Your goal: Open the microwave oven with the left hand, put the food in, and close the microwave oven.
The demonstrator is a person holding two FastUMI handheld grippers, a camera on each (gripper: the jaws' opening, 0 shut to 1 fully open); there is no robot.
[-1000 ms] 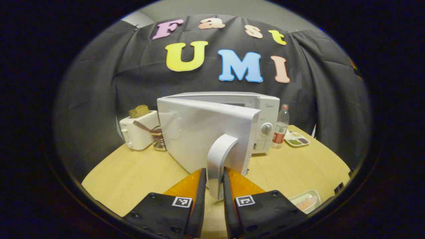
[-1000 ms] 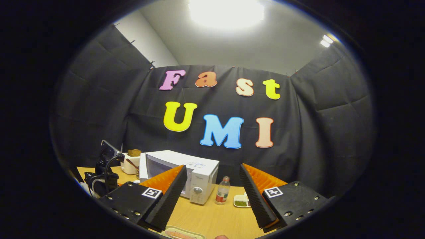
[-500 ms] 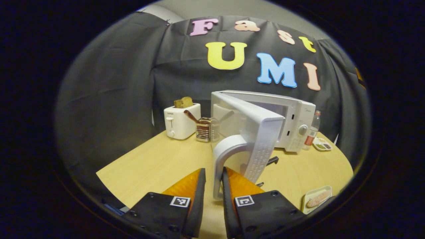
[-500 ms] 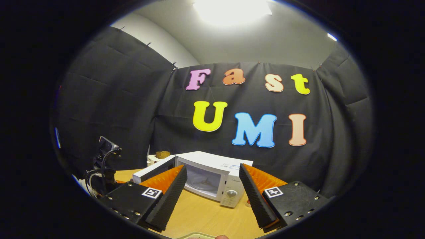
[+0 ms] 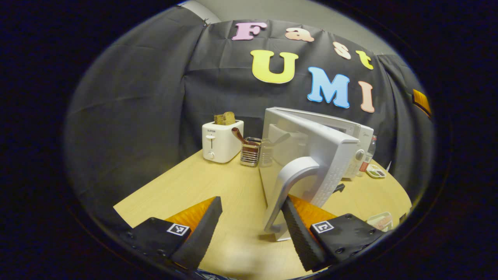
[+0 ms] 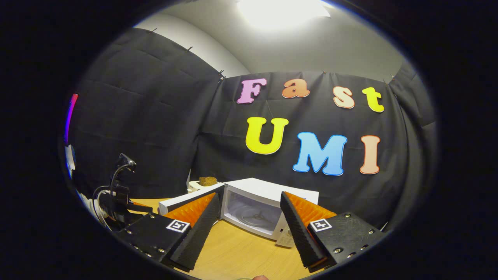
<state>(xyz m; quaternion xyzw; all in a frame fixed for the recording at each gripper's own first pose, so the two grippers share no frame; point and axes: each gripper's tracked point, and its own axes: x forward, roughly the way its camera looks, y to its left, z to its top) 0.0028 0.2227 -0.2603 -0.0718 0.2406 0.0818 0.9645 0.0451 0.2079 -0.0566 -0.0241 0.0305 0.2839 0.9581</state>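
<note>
Left gripper is sitting with jaws spread beside the door handle; best backing straight off, leaving the microwave door wide.

Door handle: touching the left gripper's right finger, inside its gap.
Microwave: ahead, right.
Toaster: ahead, left of the microwave.
Utensil holder: between toaster and microwave.
Food tray: right, on the table.
</note>
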